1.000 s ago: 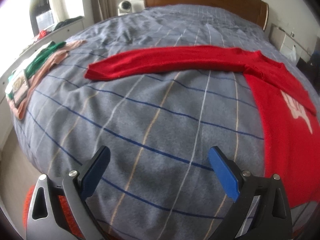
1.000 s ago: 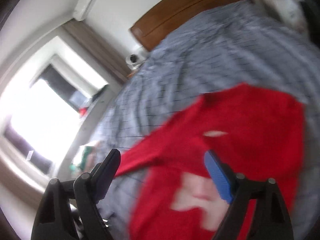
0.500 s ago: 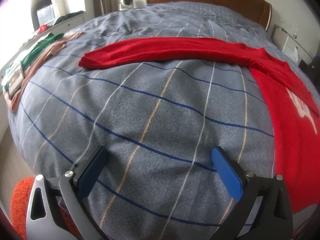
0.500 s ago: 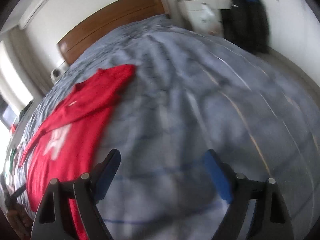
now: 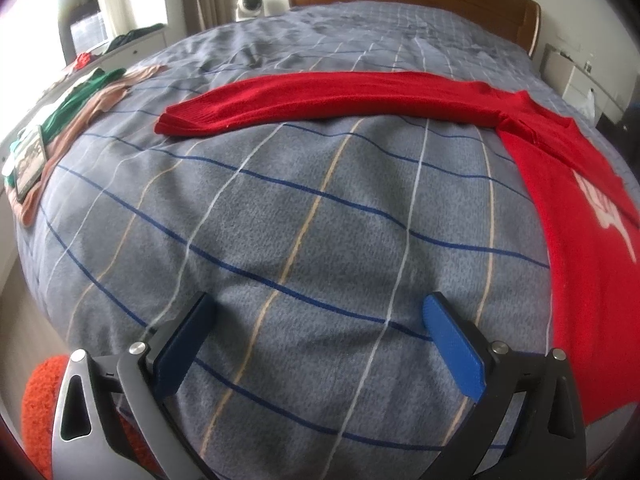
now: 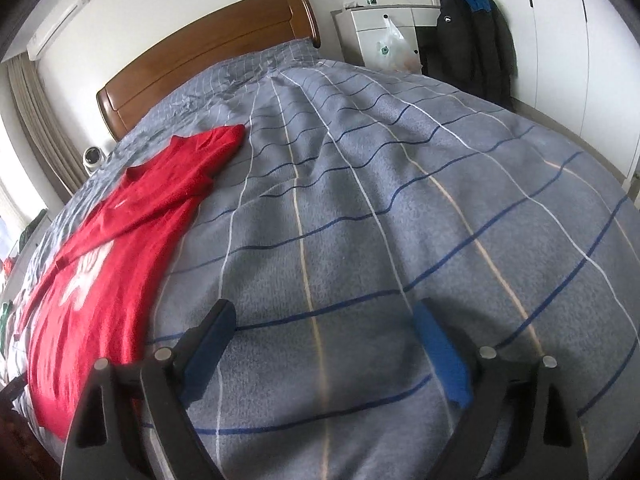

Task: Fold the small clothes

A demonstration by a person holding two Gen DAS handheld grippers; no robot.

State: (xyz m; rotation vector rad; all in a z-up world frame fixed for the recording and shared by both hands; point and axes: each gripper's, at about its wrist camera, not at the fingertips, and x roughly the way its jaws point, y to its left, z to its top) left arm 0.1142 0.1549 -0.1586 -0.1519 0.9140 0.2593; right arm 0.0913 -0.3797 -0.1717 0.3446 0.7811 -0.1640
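A red long-sleeved sweater [image 5: 576, 216] with a white print lies flat on the grey checked bedspread [image 5: 304, 208]. One sleeve [image 5: 328, 96] stretches out to the left across the bed. My left gripper [image 5: 318, 324] hangs open over bare bedspread, well in front of that sleeve and left of the sweater's body. In the right wrist view the sweater [image 6: 108, 256] lies at the left, its other sleeve folded over the chest. My right gripper [image 6: 324, 332] is over bare bedspread to the right of the sweater's hem, its jaws opening with nothing between them.
Green and pink clothes [image 5: 76, 104] and a flat packet [image 5: 28, 160] lie at the bed's left edge. A wooden headboard [image 6: 208, 52] closes the far end. A white cabinet with a plastic bag [image 6: 388, 40] and a dark jacket [image 6: 472, 40] stand on the right. Something orange and fuzzy [image 5: 40, 404] sits below the bed's near edge.
The right wrist view has swung from over the red sweater to the bare bedspread on its right, and the blur has gone. The left gripper's view has shifted only slightly.
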